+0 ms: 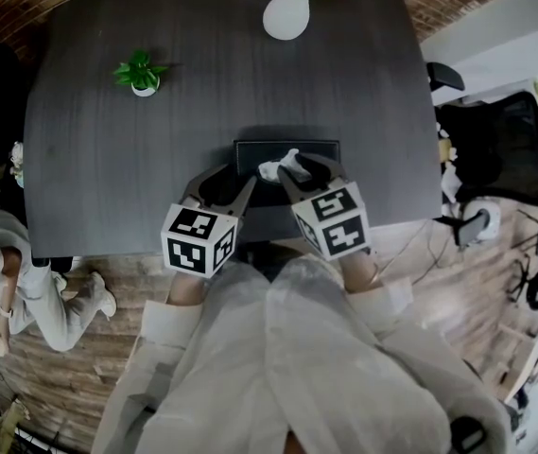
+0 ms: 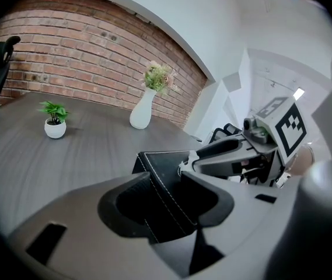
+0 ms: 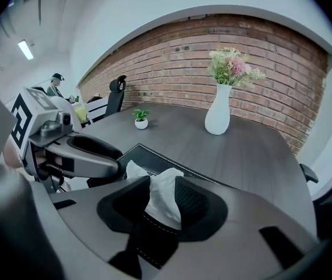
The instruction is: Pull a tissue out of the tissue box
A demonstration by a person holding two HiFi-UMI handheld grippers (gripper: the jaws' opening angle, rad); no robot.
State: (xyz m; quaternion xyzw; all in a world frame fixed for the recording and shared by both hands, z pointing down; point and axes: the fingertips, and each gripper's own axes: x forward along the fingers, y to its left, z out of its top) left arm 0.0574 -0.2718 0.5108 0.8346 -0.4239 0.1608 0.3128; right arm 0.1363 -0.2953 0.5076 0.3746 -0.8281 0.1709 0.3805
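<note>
two grippers, one tissue box. the box sat at the near edge of a dark table, at 6 o'clock from the table's centre, a placing only the head view gave.

left gripper: fingers released and spread wide astride the box's near left corner. its own view showed the stitched edge running between them.

right gripper: fingers apart, with a white tissue upright between them and not pinched. only the right gripper view showed this plainly.

white vase at 12 o'clock. small potted plant at 10 o'clock.
</note>
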